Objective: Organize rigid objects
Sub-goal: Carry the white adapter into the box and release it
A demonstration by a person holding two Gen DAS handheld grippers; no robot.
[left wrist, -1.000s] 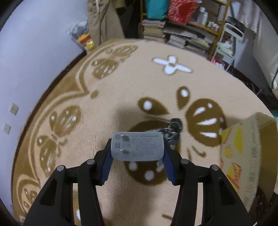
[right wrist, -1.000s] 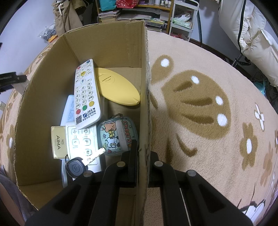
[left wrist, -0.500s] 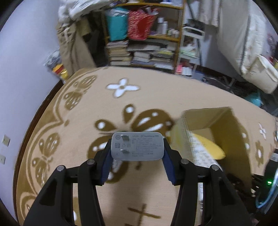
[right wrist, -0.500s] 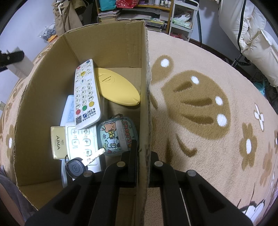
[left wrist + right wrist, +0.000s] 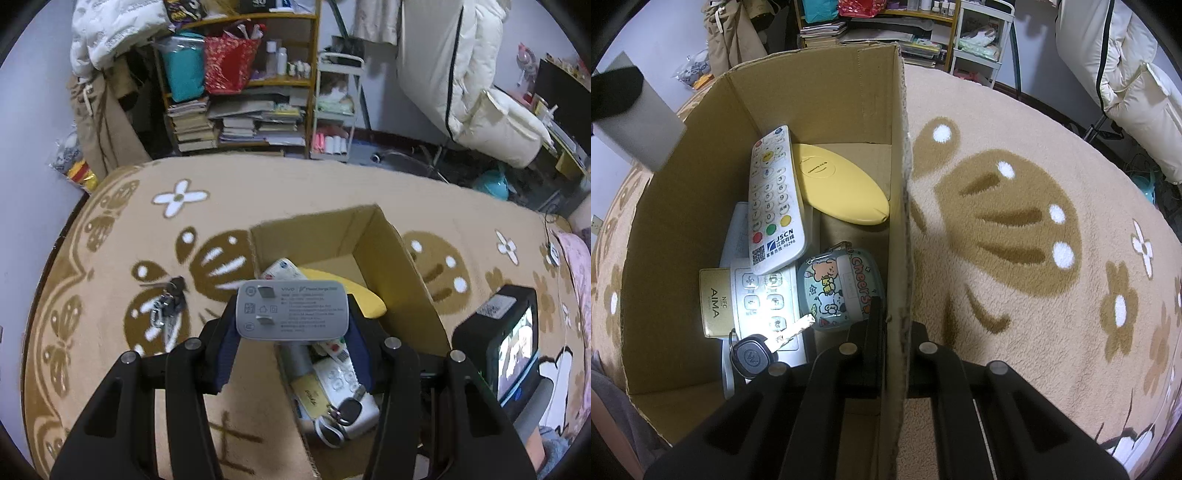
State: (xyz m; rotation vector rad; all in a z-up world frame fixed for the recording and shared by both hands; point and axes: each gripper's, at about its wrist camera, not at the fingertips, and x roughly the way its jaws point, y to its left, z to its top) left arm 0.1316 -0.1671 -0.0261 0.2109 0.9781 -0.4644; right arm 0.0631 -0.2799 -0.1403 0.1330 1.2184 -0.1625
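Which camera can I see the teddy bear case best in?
The right wrist view. There the bear case lies in plain sight on the floor of the box, beside the right claw clamped on the box wall. In the left wrist view I can't pick it out; the charger and left claw block that area.

Both my grippers are matte black plastic with round silver screws. My left gripper has blue finger pads; my right gripper looks all black.
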